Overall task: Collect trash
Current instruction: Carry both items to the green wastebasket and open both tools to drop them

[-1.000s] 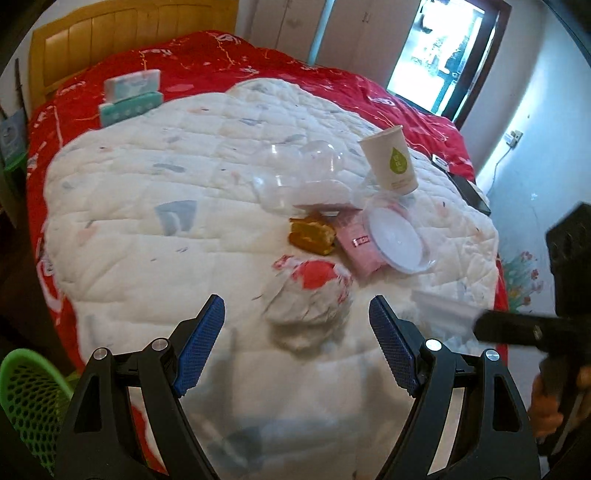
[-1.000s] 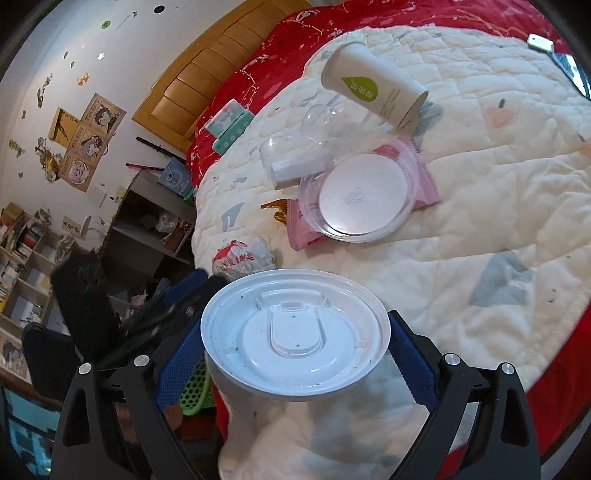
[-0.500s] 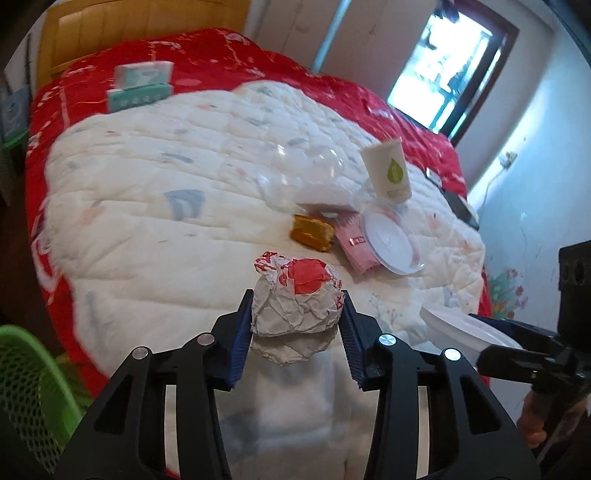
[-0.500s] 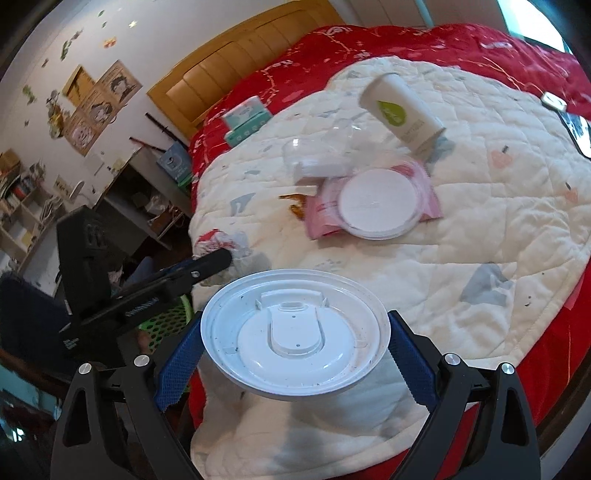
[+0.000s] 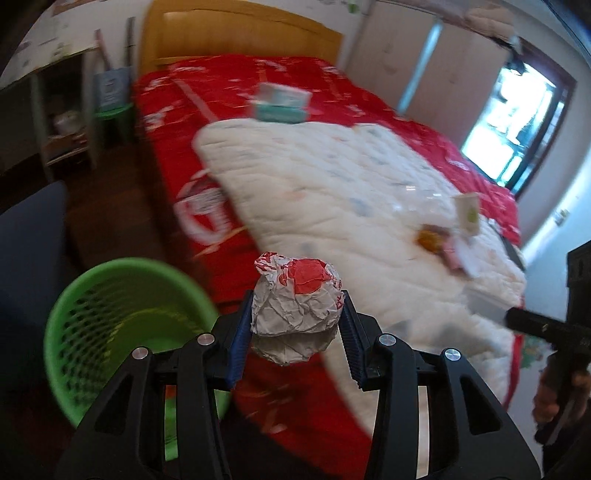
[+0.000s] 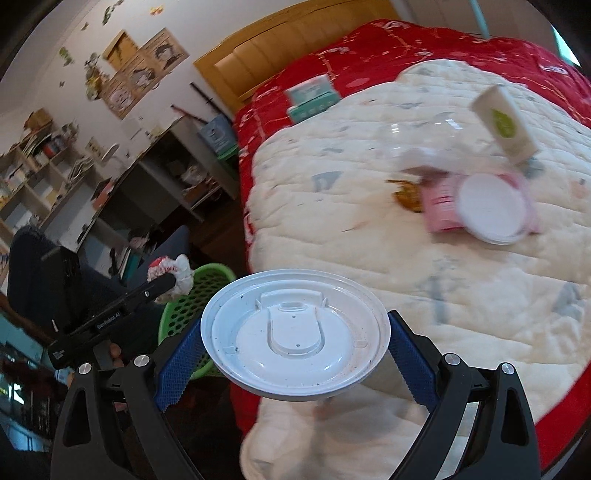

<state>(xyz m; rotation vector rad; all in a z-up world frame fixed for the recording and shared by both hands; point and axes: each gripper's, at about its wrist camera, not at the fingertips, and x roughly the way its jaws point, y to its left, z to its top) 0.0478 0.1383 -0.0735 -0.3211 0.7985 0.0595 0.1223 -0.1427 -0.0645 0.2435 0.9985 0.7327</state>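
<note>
My left gripper (image 5: pixel 293 334) is shut on a crumpled white and red paper wrapper (image 5: pixel 295 299), held in the air just right of the green mesh bin (image 5: pixel 122 325). In the right wrist view the wrapper (image 6: pixel 173 273) hangs over the bin (image 6: pixel 192 295). My right gripper (image 6: pixel 295 363) is shut on a white lidded plastic cup (image 6: pixel 295 332) beside the bed's edge. On the white quilt (image 6: pixel 406 266) lie a paper cup (image 6: pixel 504 125), a round clear lid (image 6: pixel 491 208), a pink packet (image 6: pixel 439 203), a brown wrapper (image 6: pixel 406 194) and a clear container (image 6: pixel 421 147).
Tissue packs (image 5: pixel 280 103) lie on the red bedspread near the wooden headboard (image 5: pixel 236 33). A desk and shelves (image 6: pixel 110 184) stand left of the bed. A dark chair (image 5: pixel 26 236) is beside the bin. A doorway (image 5: pixel 517 122) is at the far right.
My left gripper closed on the wrapper, lifted it off the quilt and swung left to the green bin. My right gripper, still holding the lidded cup, drew back from the bed.
</note>
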